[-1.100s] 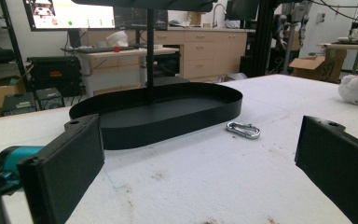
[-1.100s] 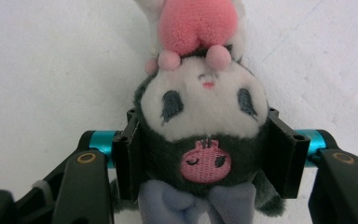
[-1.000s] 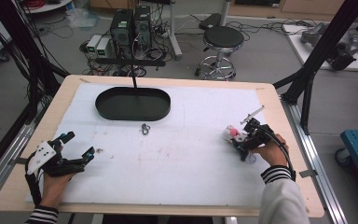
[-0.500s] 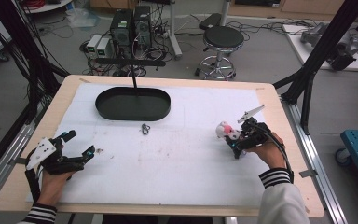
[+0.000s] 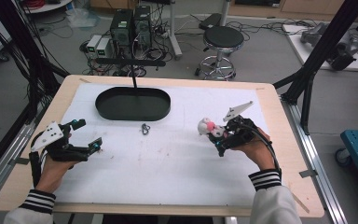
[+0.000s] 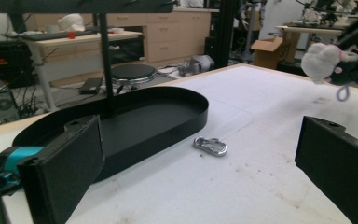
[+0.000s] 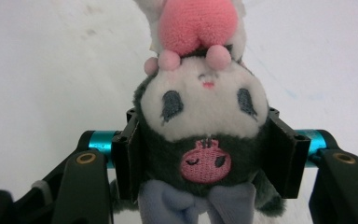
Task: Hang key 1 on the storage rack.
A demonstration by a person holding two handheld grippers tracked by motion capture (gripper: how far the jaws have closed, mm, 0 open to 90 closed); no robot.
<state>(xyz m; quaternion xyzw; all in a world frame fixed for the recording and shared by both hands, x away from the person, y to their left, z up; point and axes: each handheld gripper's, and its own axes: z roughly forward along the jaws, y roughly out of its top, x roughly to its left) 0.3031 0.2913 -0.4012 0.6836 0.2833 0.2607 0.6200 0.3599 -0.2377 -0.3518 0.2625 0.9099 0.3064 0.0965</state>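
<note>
Plush toy (image 7: 205,116) (dark body, white face, pink top) clamped between right gripper (image 5: 217,136) jaws, above white table cover (image 5: 168,172), right of black tray (image 5: 133,103). Left gripper (image 5: 87,135) jaws wide apart, empty; carabiner (image 6: 209,145) beside tray.

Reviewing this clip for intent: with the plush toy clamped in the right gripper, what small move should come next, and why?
Probably carry the plush toy on toward the black tray. The right gripper is shut on it and holds it above the table, the tray looks empty, and the left gripper is open, holding nothing.
</note>
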